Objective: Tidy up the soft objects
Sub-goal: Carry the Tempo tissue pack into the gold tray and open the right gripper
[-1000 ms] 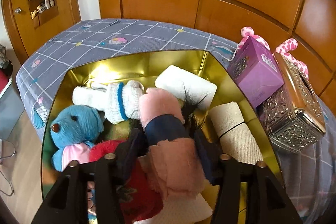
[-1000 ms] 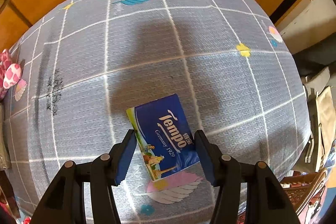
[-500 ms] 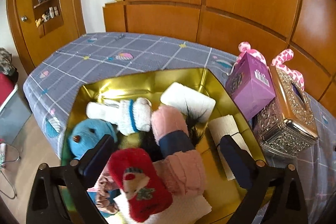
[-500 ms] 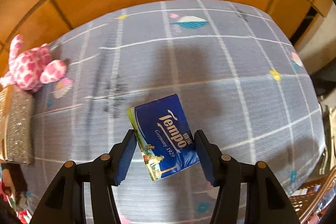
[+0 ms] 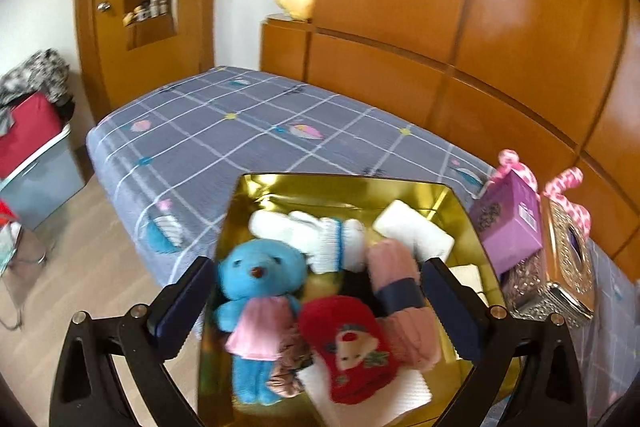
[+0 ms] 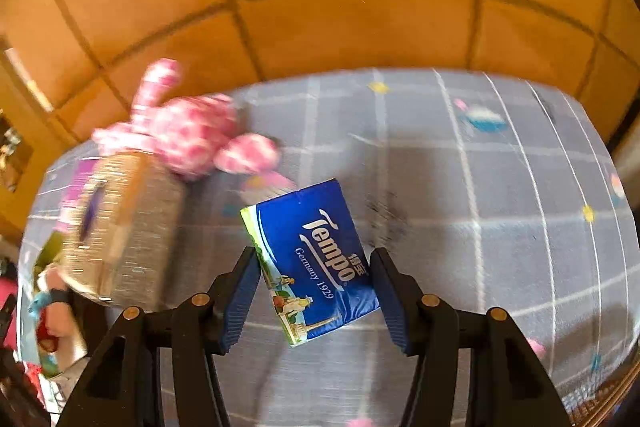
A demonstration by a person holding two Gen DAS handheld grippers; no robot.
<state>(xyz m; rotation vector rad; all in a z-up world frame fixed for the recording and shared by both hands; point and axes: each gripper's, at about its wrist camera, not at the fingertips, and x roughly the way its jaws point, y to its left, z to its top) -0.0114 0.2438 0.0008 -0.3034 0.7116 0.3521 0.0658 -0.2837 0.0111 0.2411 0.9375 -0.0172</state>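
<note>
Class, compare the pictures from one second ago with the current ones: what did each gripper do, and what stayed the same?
The left gripper let go of the pink soft item, opened wide and pulled back above the gold box. The right gripper kept the blue Tempo tissue pack clamped and carried it up off the bedspread, swinging left toward the pink spotted plush. The blue bear remained in the box.

Bare checked bedspread (image 5: 240,123) fills the upper left of the left wrist frame, open to a gripper; below it the gold box (image 5: 344,183) is packed with soft toys, and a purple carton (image 5: 508,227) and silver tissue box (image 5: 560,279) crowd its right edge.
</note>
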